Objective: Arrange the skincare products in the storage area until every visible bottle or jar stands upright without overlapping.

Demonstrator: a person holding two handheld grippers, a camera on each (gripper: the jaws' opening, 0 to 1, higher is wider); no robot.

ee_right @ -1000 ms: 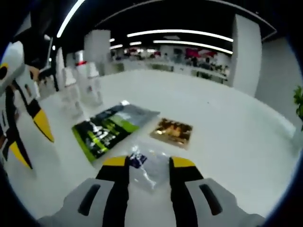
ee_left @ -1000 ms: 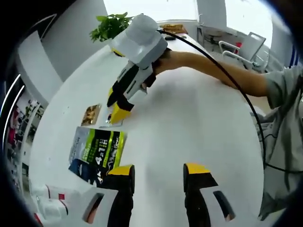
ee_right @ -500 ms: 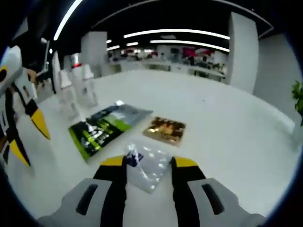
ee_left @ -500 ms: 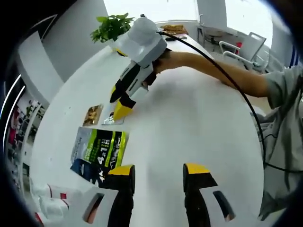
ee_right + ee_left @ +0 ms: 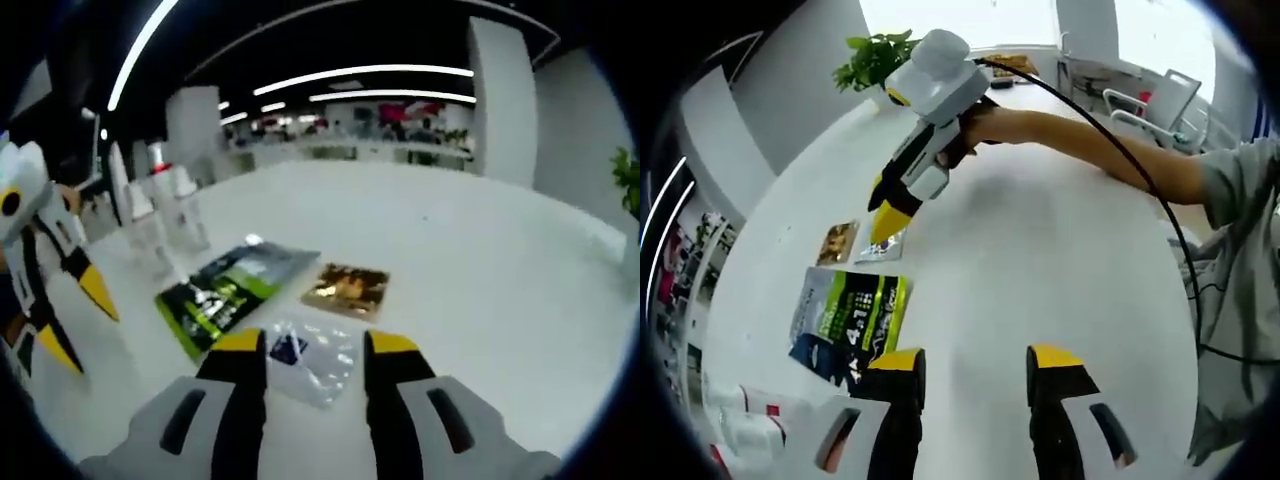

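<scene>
My right gripper [image 5: 305, 352] hangs spread over the clear sachet [image 5: 310, 358] at lower centre, holding nothing; my left gripper [image 5: 968, 365] is spread too. The bottles [image 5: 175, 205] stand upper left on the surface [image 5: 480, 260]. They look light, rigid, tippy: I'd grip mid-body.

Bare table [image 5: 1040, 260] right of green pouch [image 5: 855, 318], white bottles [image 5: 165, 210] crowding far-left edge

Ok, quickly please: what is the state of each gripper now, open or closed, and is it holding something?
Left gripper: open, holding nothing.
Right gripper: open, holding nothing; a clear sachet lies on the table between its jaws.
</scene>
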